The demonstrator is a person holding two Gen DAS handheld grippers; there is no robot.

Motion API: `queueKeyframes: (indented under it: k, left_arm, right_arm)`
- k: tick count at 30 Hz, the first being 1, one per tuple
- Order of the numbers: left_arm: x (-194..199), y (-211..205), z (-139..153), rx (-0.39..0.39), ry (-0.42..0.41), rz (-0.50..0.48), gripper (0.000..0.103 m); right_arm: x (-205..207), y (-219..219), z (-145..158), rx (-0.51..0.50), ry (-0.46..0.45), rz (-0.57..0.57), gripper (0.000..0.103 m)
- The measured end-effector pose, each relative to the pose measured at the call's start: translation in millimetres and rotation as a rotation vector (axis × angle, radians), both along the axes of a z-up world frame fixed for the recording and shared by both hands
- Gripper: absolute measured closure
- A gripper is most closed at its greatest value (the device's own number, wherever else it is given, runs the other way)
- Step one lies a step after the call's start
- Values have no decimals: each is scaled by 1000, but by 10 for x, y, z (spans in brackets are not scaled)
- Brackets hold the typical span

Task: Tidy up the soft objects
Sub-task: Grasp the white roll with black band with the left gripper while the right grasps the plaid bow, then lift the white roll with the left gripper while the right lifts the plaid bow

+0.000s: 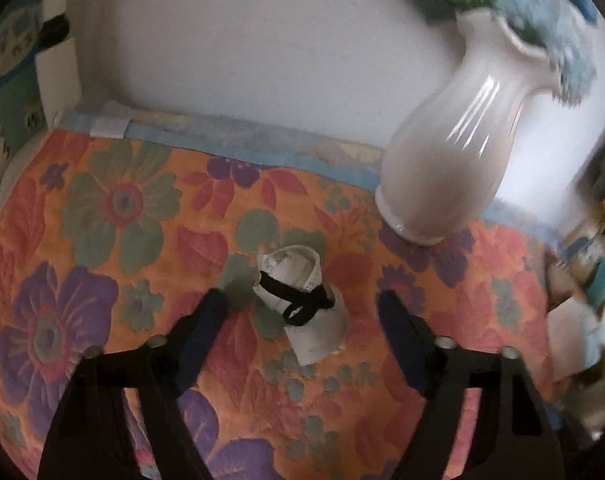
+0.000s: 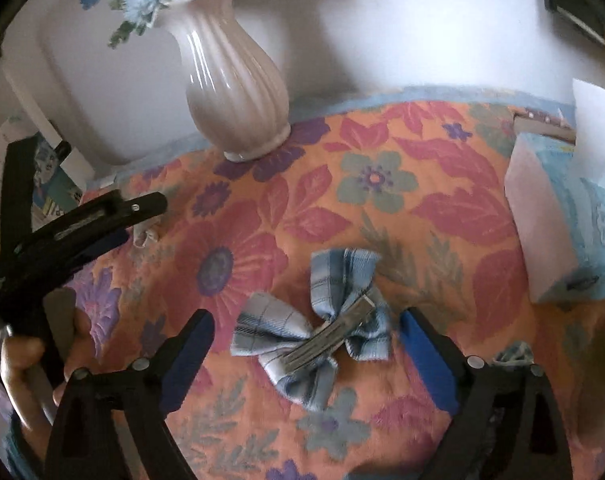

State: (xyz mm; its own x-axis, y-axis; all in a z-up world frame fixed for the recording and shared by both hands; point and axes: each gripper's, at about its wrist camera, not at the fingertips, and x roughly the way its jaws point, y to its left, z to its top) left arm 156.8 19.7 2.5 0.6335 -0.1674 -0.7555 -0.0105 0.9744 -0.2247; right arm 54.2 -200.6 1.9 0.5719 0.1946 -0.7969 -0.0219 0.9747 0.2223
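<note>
Orange floral quilted tablecloth (image 1: pixel 150 240) covers the surface in both views. Left gripper (image 1: pixel 302 304): black jaws, dark blue pads, partly spread, nothing gripped; small white fabric piece tied with a black ribbon bow (image 1: pixel 302 304) lies on the cloth between the fingertips, apart from both pads. Right gripper (image 2: pixel 306 328): jaws wide apart, blue pads, holding nothing; blue plaid fabric bow with a silver metal hair clip (image 2: pixel 314 332) lies clip-side up on the cloth between them, right pad just beside its edge, whether they touch I can't tell. White ribbed ceramic vase with blue flowers (image 2: pixel 234 92) stands at the back edge by the wall. Blue and white tissue box (image 2: pixel 570 236) at far right. In the right wrist view, a hand (image 2: pixel 30 372) holds the left gripper's handle.
</note>
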Motion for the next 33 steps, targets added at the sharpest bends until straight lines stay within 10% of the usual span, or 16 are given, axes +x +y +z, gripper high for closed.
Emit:
queueKeyframes:
  k: [3, 8, 11, 16, 24, 28, 33]
  left_arm:
    - [-12, -39, 8, 19, -17, -5, 64]
    - [-159, -84, 98, -13, -93, -60, 71]
    - [-314, -99, 171, 4, -158, -66, 71]
    - [-623, -85, 311, 27, -160, -78, 71]
    - [-1565, 188, 252, 58, -106, -34, 71]
    - [-1757, 321, 100, 33, -111, -5, 71]
    - [-1833, 361, 134, 22, -162, -11, 70]
  right_arm:
    - [17, 11, 23, -22, -10, -18, 21]
    - [46, 84, 29, -83, -32, -42, 74]
    - [21, 132, 38, -42, -54, 19, 81]
    - [-238, 372, 229, -52, -199, 168, 81]
    - [-978, 896, 220, -12, -120, 567, 80]
    - [-1130, 1073, 8, -123, -44, 551, 65]
    - [-1285, 825, 107, 45, -49, 431, 18]
